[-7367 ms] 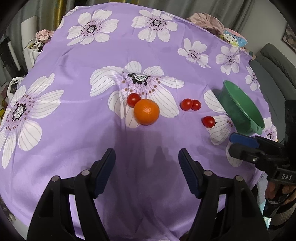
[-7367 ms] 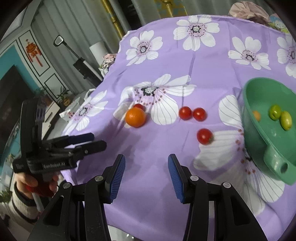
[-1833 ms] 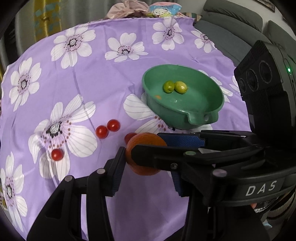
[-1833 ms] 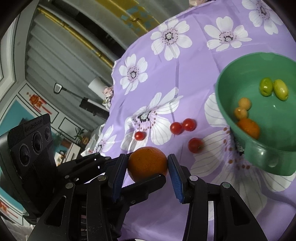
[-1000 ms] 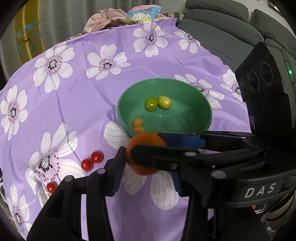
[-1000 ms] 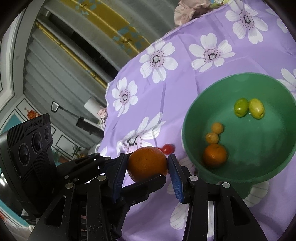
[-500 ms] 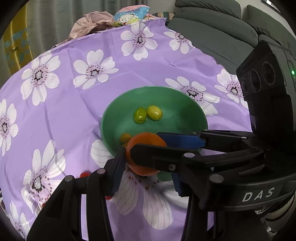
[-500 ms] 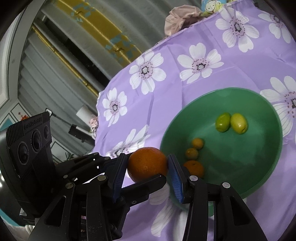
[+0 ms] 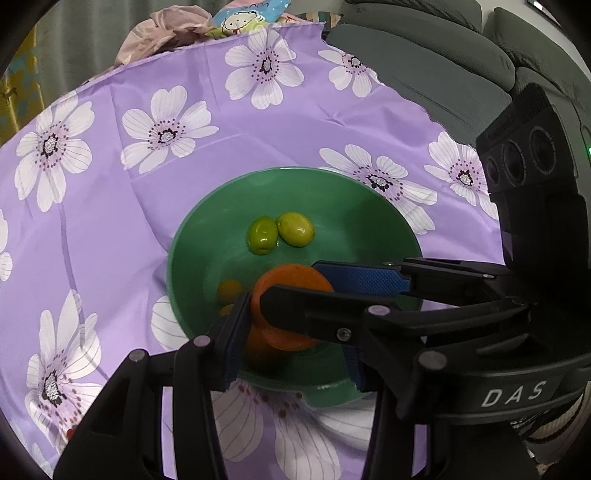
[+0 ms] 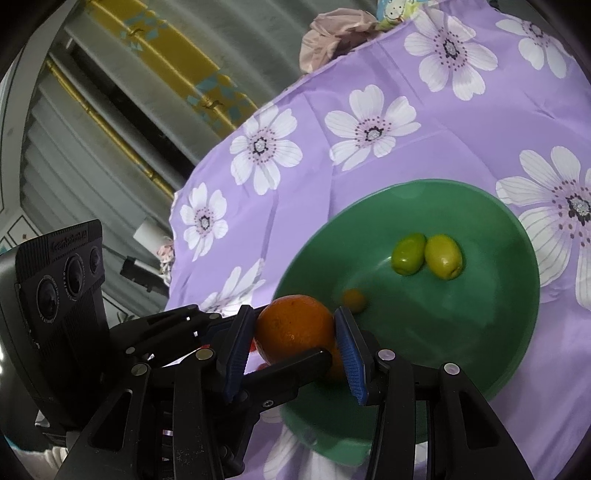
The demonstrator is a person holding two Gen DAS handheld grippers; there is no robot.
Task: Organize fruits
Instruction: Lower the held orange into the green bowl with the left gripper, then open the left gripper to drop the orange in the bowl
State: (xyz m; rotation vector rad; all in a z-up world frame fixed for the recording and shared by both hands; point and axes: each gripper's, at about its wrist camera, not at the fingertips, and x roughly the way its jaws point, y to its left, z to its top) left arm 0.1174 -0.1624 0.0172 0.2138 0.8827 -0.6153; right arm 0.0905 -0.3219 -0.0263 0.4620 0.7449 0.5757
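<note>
An orange (image 9: 291, 291) hangs over the near side of a green bowl (image 9: 351, 229), and both grippers are shut on it together. My left gripper (image 9: 291, 343) comes from below in the left wrist view. My right gripper (image 9: 291, 284) crosses in from the right. In the right wrist view my right gripper (image 10: 291, 332) pinches the orange (image 10: 295, 325) between blue pads, and a left gripper finger (image 10: 291, 365) runs under it. The bowl (image 10: 461, 332) holds two green fruits (image 10: 408, 253), a small orange fruit (image 10: 354, 299), and another orange mostly hidden beneath.
The bowl stands on a purple cloth with white flowers (image 9: 166, 133). A red cherry tomato (image 9: 70, 430) peeks out at the lower left. Crumpled fabric and a printed bag (image 9: 240, 22) lie at the far edge. A grey sofa (image 9: 424, 66) stands on the right.
Both grippers have carried the orange sideways from beside the bowl to above its near side. The cherry tomatoes have slid almost out of view. The grip has not changed.
</note>
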